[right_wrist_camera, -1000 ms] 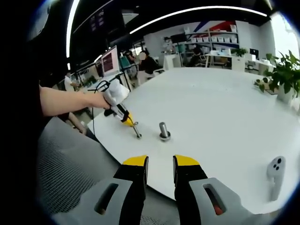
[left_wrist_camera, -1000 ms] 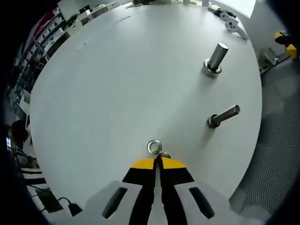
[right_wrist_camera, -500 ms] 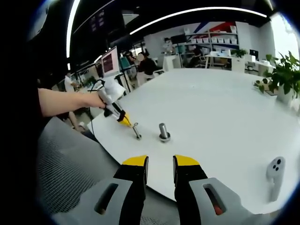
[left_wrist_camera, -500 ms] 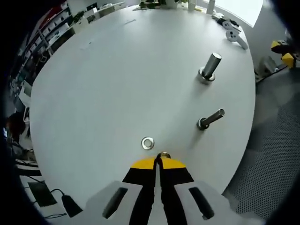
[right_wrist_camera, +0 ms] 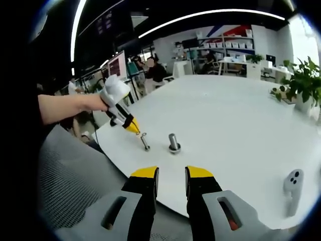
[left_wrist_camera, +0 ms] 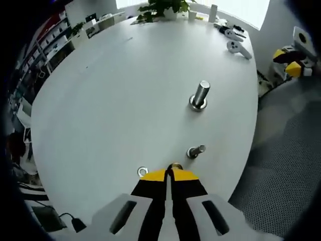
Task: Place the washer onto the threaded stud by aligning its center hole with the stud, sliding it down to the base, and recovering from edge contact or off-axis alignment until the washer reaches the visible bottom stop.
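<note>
meanwhile the left tongs pinch a washer above the thin stud; right tongs gape.

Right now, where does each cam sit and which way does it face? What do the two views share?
Left gripper view: rides the left tool, shut, looking down on the white table; washer lies by its tips.
Right gripper view: rides the right tool, open, off the table edge, facing across it; a forearm holds the left tool there.
Shared: thin stud, thick stud, table.
</note>
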`<control>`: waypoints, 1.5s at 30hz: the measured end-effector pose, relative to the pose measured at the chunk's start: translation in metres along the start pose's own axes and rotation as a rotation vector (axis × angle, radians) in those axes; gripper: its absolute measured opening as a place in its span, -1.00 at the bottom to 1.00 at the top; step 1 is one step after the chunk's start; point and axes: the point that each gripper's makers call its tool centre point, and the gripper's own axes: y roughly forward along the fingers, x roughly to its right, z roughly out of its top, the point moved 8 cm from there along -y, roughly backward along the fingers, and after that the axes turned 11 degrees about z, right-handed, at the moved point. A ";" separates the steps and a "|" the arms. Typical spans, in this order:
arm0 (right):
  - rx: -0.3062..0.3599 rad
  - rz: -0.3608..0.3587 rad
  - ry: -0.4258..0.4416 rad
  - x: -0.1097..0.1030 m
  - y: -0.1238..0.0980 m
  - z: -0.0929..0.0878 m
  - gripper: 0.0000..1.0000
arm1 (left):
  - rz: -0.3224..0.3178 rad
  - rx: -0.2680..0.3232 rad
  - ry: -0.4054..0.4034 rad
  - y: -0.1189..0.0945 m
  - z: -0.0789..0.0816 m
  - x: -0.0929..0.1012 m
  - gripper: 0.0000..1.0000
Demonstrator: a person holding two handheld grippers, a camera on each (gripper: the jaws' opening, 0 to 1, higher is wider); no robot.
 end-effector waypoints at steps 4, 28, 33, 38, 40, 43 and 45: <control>0.002 0.000 -0.003 0.000 0.000 0.000 -0.53 | 0.000 0.011 0.005 -0.006 0.004 0.001 -1.00; 0.006 0.012 -0.001 -0.001 0.001 0.000 -0.53 | -0.050 0.021 0.039 -0.004 0.025 0.025 -1.00; 0.010 0.012 0.001 -0.001 0.000 0.001 -0.53 | -0.065 0.004 0.037 -0.003 0.024 0.025 -1.00; 0.012 0.016 0.001 -0.002 0.001 0.001 -0.53 | -0.073 -0.014 0.042 0.000 0.022 0.026 -1.00; 0.013 0.016 0.002 -0.002 0.001 0.001 -0.53 | -0.073 -0.016 0.035 0.000 0.023 0.026 -1.00; 0.013 0.017 0.003 -0.002 0.001 0.001 -0.53 | -0.076 -0.015 0.026 0.001 0.025 0.025 -1.00; 0.014 0.017 0.003 -0.002 0.001 0.001 -0.53 | -0.080 -0.020 0.027 0.001 0.025 0.025 -1.00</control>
